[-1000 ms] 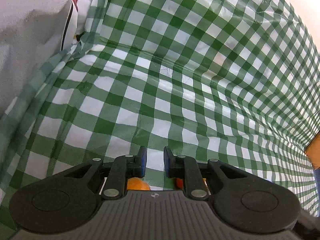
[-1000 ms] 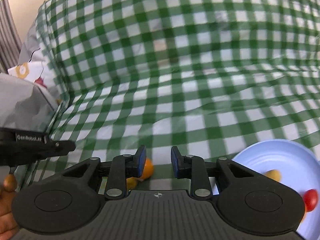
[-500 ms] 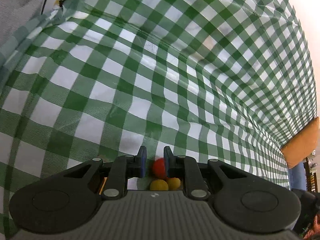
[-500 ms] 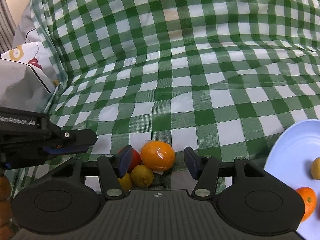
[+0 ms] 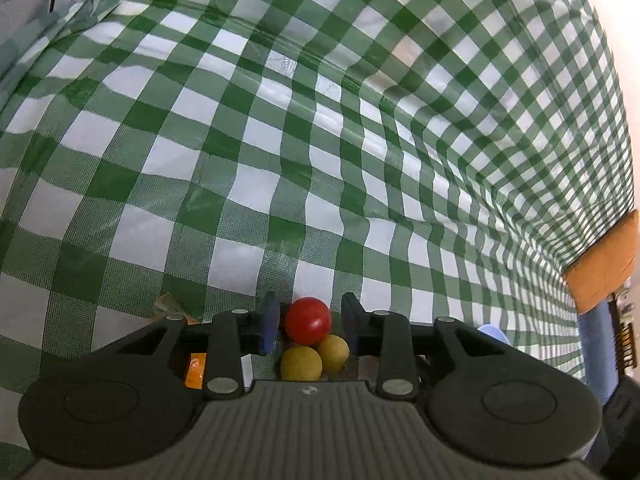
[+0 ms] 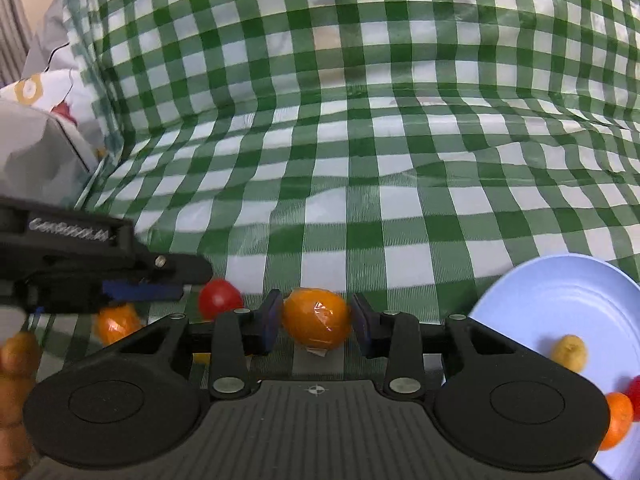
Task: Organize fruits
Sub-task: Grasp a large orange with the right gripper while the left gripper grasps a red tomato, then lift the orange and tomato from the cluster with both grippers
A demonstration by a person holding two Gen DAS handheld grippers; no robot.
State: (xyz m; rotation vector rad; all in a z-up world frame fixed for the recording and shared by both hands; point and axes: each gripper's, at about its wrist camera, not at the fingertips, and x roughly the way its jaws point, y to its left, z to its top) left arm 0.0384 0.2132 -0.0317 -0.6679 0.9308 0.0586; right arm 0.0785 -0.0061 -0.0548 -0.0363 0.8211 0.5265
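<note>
Fruit, part sorted; I count three pieces already on the blue plate [image 6: 560,300] at my right: a small yellow one [image 6: 569,353], an orange one [image 6: 618,420] and a red one cut by the frame edge; I judge the task under way with a fair share left. Remaining on the green checked tabletop [image 6: 360,200]: wrapped orange [image 6: 316,318], shiny film over it, a white tag beneath; red tomato [image 5: 308,320], smooth and round; two small yellow fruits [image 5: 301,363], dull-skinned, touching the tomato; another wrapped orange [image 6: 118,322] further left, blurred. Right tongs [image 6: 316,322]: parted, pads either side of the wrapped orange, very near or just touching it; I cannot tell whether they grip. Left tongs [image 5: 309,322]: parted around the tomato, small gaps showing both sides, nothing held. Next move, by my judgement: close gently on each fruit and carry it to the plate; the film may slip.
</note>
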